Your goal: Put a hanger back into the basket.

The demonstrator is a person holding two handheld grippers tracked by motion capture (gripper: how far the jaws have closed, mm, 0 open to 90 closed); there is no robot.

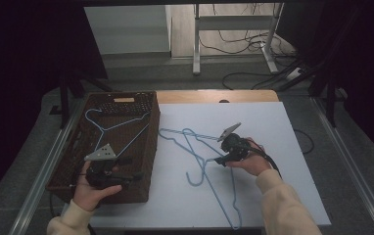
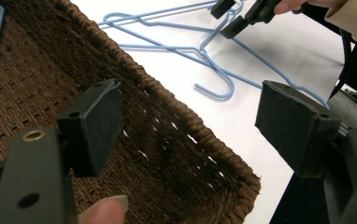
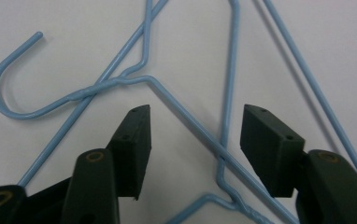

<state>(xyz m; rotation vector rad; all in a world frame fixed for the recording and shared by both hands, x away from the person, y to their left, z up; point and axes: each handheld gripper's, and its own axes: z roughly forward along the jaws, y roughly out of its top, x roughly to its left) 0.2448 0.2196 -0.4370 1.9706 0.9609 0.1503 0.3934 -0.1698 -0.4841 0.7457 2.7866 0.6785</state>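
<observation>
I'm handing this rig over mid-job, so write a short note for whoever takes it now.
Left tool: open, nothing held, over the near corner of the brown wicker basket.
Right tool: open, low over the two tangled blue hangers on the table, wires between its jaws, nothing gripped.
Done: one blue hanger in the basket.
Left: probably grip one tangled hanger, free it, put it in the basket, then the other.

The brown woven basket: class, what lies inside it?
One blue wire hanger lies inside the basket. The left gripper and hand cover its near end, so anything beneath them is hidden.
</observation>
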